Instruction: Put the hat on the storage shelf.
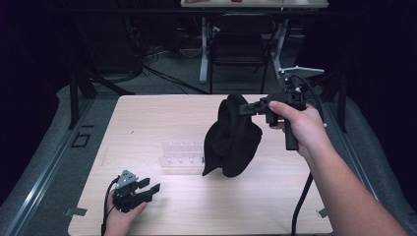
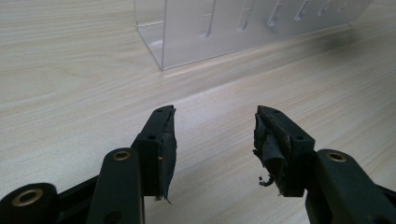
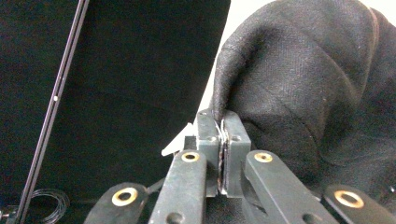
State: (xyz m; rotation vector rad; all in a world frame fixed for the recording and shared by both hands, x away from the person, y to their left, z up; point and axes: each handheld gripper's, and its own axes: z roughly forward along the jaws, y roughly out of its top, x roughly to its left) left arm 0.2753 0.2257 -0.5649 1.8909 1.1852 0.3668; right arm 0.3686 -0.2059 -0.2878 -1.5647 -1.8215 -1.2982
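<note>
Fabric is the thing in hand: a black cloth (image 1: pixel 232 137), dark and matte with a fine woven grain, hangs bunched in soft folds above the middle of the wooden table (image 1: pixel 147 118), its upper edge pinched and its lower end drooping close to the tabletop; whether that end touches the wood cannot be told. From left to right in the high view, the left gripper (image 1: pixel 147 186) rests low on the near left part of the table in the person's left hand (image 1: pixel 122 216), jaws spread apart with nothing between them; the left gripper view confirms this, showing bare wood between the worn pads (image 2: pixel 166 149). Just ahead of it, between it and the cloth, sits a clear acrylic rack (image 1: pixel 182 157) with small pegs or slots along its wall, lying on the table and partly covered on its right by the hanging fabric. Farther right, the right gripper (image 1: pixel 244 109) is held level in the right hand (image 1: pixel 300 125), raised above the table, its jaws pressed tight on a fold at the cloth's top edge; the right gripper view shows the fold (image 3: pixel 223 122) squeezed thin between the closed pads. Beyond the table stand a dark chair (image 1: pixel 238 46) and desk legs (image 1: pixel 204 49).
</note>
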